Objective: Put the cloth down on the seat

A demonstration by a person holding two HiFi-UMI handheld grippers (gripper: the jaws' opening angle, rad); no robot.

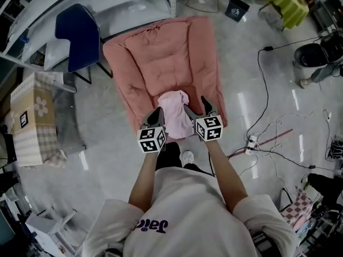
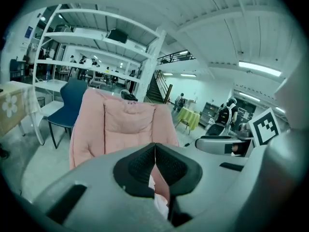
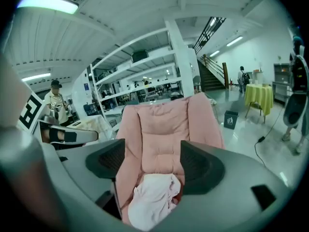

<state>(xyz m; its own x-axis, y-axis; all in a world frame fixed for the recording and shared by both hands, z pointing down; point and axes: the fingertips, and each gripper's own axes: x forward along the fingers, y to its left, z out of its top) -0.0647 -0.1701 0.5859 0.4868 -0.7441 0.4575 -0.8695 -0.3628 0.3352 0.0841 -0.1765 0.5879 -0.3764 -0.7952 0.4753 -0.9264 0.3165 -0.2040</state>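
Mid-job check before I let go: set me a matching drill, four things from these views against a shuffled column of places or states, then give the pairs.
Things:
1. left gripper
2. right gripper
3. cloth
4. blue chair

Places or states:
A. jaws wide apart, gripping nothing
B. stands on the floor beside the pink armchair
C. jaws closed, pinching pale fabric
D. bunched on the front of the armchair's seat

Pairs: 1-C, 2-A, 3-D, 4-B

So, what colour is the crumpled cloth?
Pale pink cloth, best in right gripper view.
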